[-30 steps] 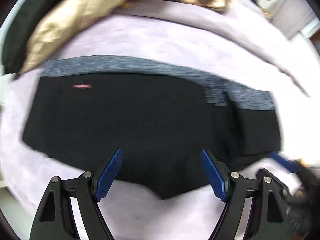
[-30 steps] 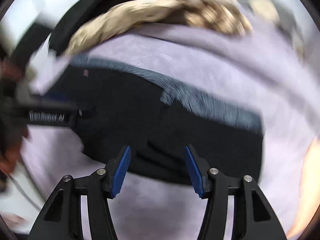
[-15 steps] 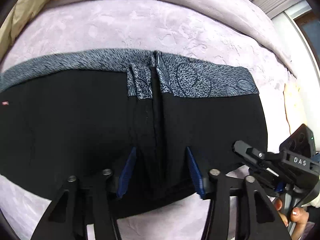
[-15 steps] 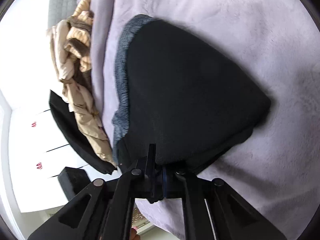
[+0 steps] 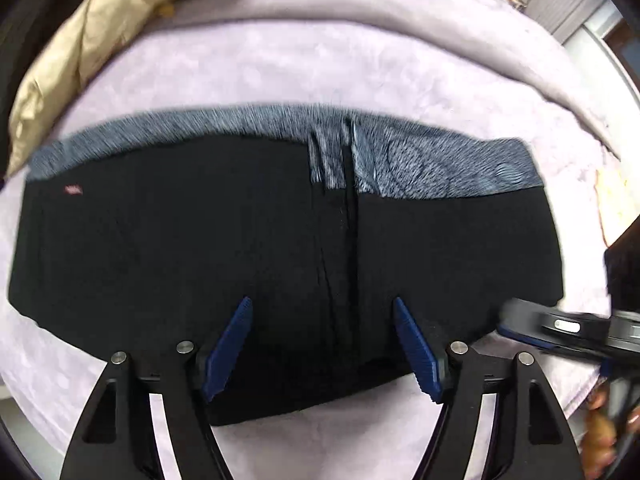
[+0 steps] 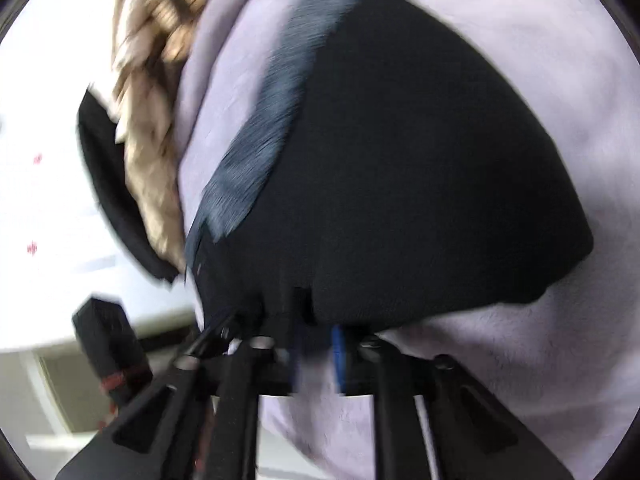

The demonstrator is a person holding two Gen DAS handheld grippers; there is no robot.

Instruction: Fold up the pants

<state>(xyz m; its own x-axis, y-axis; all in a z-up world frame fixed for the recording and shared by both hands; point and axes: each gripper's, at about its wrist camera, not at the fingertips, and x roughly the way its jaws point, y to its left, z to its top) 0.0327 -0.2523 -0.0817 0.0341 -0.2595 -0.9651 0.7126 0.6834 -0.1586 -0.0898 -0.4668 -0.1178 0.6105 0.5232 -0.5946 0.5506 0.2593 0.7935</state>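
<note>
Black pants point(image 5: 240, 260) with a grey patterned waistband point(image 5: 420, 168) lie folded flat on a lilac blanket point(image 5: 320, 72). My left gripper point(image 5: 322, 344) is open, its blue pads point(image 5: 228, 348) over the pants' near edge. My right gripper point(image 6: 316, 352) sits at the pants' right edge point(image 6: 400, 200); its blue pads point(image 6: 338, 356) stand slightly apart with black cloth at their tips, and blur hides the grip. It also shows in the left wrist view point(image 5: 568, 328) at the right edge of the pants.
A beige garment point(image 5: 80, 52) and dark clothing are piled beyond the blanket's far left. A grey fold of bedding point(image 5: 400, 4) runs behind. A white wall and a black object point(image 6: 108, 340) lie left of the bed.
My left gripper opened wider and drew back a little. My right gripper's jaws parted from fully shut. The view of the pants shifted and is blurred.
</note>
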